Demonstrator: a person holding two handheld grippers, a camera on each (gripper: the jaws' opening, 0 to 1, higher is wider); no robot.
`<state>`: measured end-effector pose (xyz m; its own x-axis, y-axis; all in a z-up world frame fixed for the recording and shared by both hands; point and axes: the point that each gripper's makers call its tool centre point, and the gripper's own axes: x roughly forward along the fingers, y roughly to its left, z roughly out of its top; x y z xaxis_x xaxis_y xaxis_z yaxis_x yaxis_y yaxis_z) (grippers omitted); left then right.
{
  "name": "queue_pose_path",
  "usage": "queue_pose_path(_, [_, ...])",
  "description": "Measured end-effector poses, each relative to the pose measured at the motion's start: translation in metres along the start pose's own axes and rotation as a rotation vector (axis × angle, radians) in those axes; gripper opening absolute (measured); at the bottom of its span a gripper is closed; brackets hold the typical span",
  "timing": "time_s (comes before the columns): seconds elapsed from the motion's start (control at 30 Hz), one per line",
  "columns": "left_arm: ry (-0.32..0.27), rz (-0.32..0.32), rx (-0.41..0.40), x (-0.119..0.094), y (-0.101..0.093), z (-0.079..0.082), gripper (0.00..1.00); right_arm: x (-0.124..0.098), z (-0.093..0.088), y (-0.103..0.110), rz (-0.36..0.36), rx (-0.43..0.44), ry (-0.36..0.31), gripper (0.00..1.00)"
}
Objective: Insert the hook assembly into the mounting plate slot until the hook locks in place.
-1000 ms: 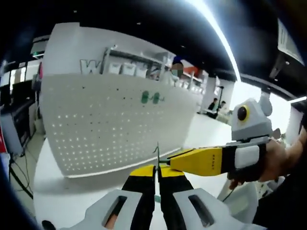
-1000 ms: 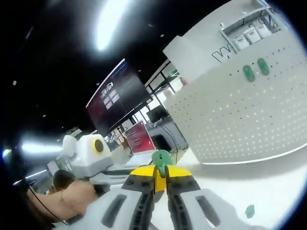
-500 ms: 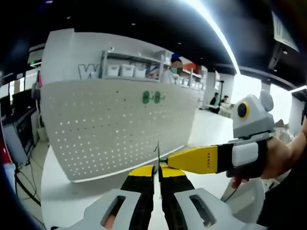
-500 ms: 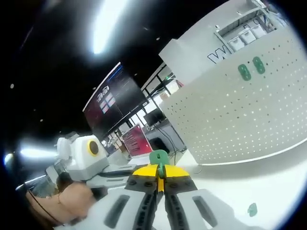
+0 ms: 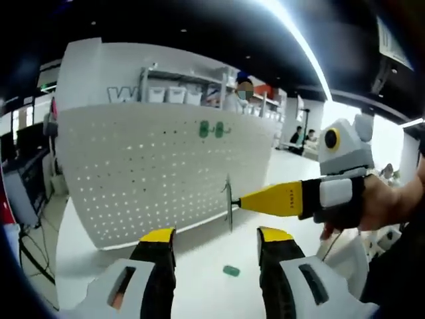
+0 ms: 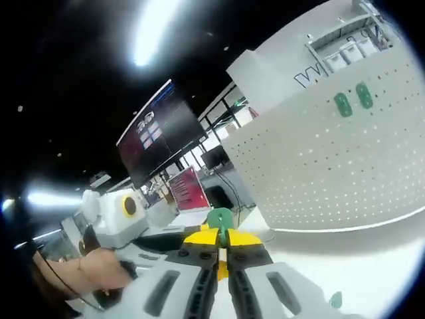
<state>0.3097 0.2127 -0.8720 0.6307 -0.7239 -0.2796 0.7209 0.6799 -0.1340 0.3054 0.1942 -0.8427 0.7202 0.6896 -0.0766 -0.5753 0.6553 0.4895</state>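
1. Currently, in the left gripper view, the left gripper [image 5: 216,242] has its two yellow-tipped jaws spread wide apart with nothing between them.
2. Beyond that gap, the right gripper [image 5: 234,201] reaches in from the right, held by a person's hand [image 5: 388,209]. Its yellow jaws are pressed together on a thin metal hook assembly [image 5: 228,203], which stands upright at the jaw tips.
3. Below, a small green piece [image 5: 231,270] lies flat on the white table [image 5: 199,266], between the left gripper's jaws as seen from this camera.
4. Behind stands the white pegboard mounting plate [image 5: 146,173], upright on the table, covered in rows of small holes. Two green clips [image 5: 211,129] sit side by side near its top edge.
5. From the right gripper view, the right gripper [image 6: 221,247] is clamped on the hook assembly [image 6: 220,220], whose green rounded end rises just above the jaw tips.
6. At the left of that view, the left gripper [image 6: 123,222] appears, with a hand [image 6: 99,272] below it.
7. On the right, the mounting plate [image 6: 332,173] curves away, well apart from the hook assembly, with the two green clips [image 6: 352,100] near its top.
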Motion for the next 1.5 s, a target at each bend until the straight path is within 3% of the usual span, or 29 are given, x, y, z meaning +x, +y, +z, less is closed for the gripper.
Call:
queue_pose_path(0.07, [-0.01, -0.012, 0.001, -0.003, -0.001, 0.002, 0.5, 0.001, -0.001, -0.004, 0.002, -0.024, 0.009, 0.0])
queue_pose_path(0.2, [-0.023, -0.016, -0.01, -0.003, -0.002, 0.004, 0.7, -0.001, -0.001, -0.012, -0.008, -0.042, 0.015, 0.0])
queue_pose_path(0.37, [-0.04, -0.044, -0.014, -0.005, -0.004, 0.002, 0.77, -0.002, 0.005, -0.021, -0.028, -0.075, 0.01, 0.0])
queue_pose_path(0.5, [-0.069, -0.064, -0.074, -0.002, -0.008, 0.004, 0.91, -0.005, 0.008, -0.029, -0.058, -0.136, 0.007, 0.0])
queue_pose_path(0.83, [-0.06, -0.072, -0.091, 0.006, -0.011, 0.0, 0.99, -0.009, 0.01, -0.046, -0.123, -0.169, -0.023, 0.0])
queue_pose_path(1.1, [-0.048, -0.068, -0.097, 0.008, -0.01, -0.004, 1.0, -0.003, 0.013, -0.056, -0.151, -0.191, -0.043, 0.0])
queue_pose_path(1.23, [-0.042, -0.066, -0.097, 0.008, -0.009, -0.005, 1.0, -0.002, 0.02, -0.062, -0.179, -0.211, -0.07, 0.0])
queue_pose_path(1.4, [-0.045, -0.062, -0.108, 0.007, -0.007, -0.006, 0.99, -0.003, 0.042, -0.082, -0.257, -0.307, -0.119, 0.0])
queue_pose_path(1.5, [-0.05, -0.064, -0.12, 0.006, -0.007, -0.006, 0.98, -0.002, 0.051, -0.094, -0.278, -0.298, -0.139, 0.0])
